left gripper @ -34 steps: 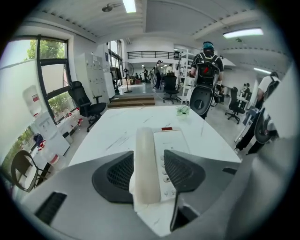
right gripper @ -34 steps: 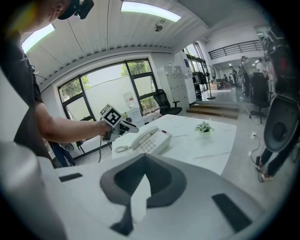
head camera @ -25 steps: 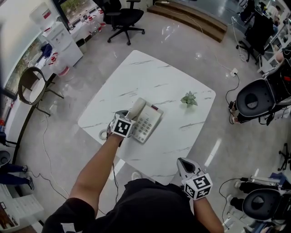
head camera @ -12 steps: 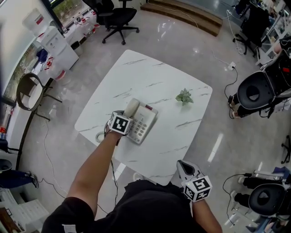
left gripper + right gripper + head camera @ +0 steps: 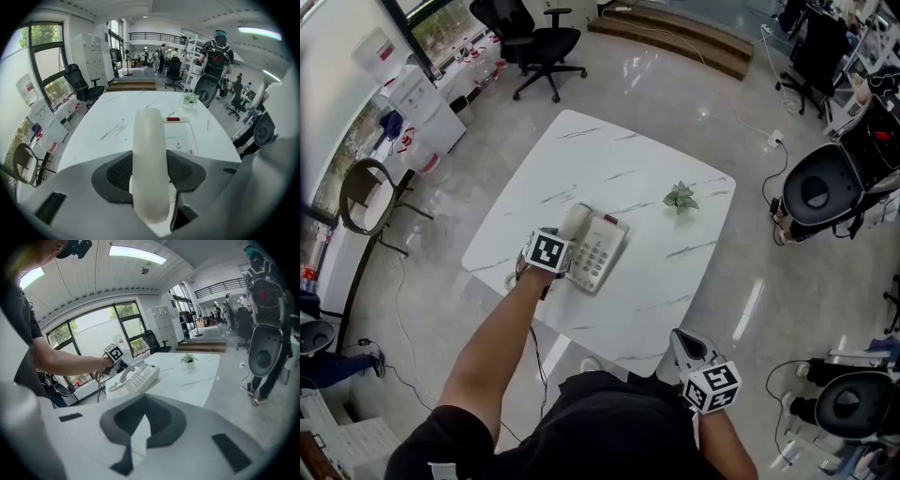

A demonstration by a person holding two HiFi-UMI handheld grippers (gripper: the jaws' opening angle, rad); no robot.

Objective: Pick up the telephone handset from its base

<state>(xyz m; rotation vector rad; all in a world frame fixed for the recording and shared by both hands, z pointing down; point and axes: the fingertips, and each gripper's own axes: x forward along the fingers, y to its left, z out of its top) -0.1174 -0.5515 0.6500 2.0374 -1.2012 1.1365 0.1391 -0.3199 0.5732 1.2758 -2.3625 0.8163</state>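
Note:
A cream telephone base (image 5: 604, 255) with a keypad lies near the left edge of the white marble table (image 5: 609, 169). Its handset (image 5: 576, 223) runs along the base's left side. My left gripper (image 5: 565, 244) is shut on the handset's near end. In the left gripper view the handset (image 5: 150, 154) stands straight out between the two dark pads (image 5: 117, 172). The right gripper view shows the handset (image 5: 125, 372) tilted up off the base (image 5: 142, 376). My right gripper (image 5: 680, 339) hangs off the table's near edge, shut with nothing in it (image 5: 139, 427).
A small potted plant (image 5: 680, 198) stands at the table's right side. A black office chair (image 5: 534, 42) is beyond the far corner. A round-backed chair (image 5: 361, 192) sits to the left. Black machines (image 5: 820, 192) stand on the floor at the right.
My left gripper stays clamped on the handset at the phone's left side. The right gripper has barely moved. The head view has shifted slightly.

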